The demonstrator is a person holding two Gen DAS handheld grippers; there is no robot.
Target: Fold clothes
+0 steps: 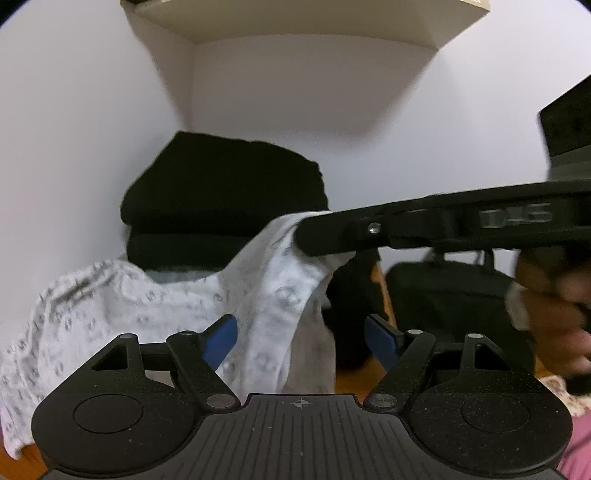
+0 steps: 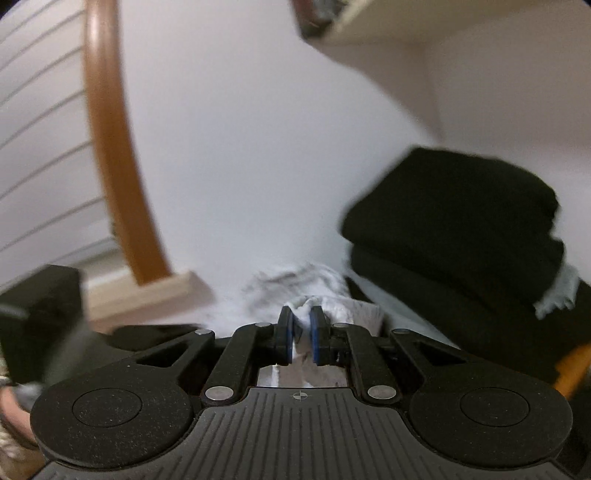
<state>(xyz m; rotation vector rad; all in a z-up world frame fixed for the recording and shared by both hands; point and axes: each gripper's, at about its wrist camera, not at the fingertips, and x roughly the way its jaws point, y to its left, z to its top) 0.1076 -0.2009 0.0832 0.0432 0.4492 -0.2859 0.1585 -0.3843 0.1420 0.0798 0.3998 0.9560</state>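
A white garment with a grey print (image 1: 147, 314) hangs in front of me, one corner lifted up to the right. My right gripper (image 2: 301, 325) is shut on a bunch of this white cloth (image 2: 306, 295). In the left wrist view the right gripper (image 1: 310, 236) reaches in from the right, with the lifted corner pinched at its tip. My left gripper (image 1: 301, 328) stands open low in front of the hanging cloth, and its blue pads (image 1: 218, 339) do not press on it. Behind lies a stack of folded black clothes (image 1: 221, 195) (image 2: 454, 221).
A black bag (image 1: 443, 295) stands at the right by the white wall. A person's hand (image 1: 546, 314) holds the right gripper. A cream shelf (image 1: 295, 22) hangs overhead. A curved wooden bar (image 2: 110, 147) rises at the left. Pink cloth (image 1: 580, 443) lies at the lower right.
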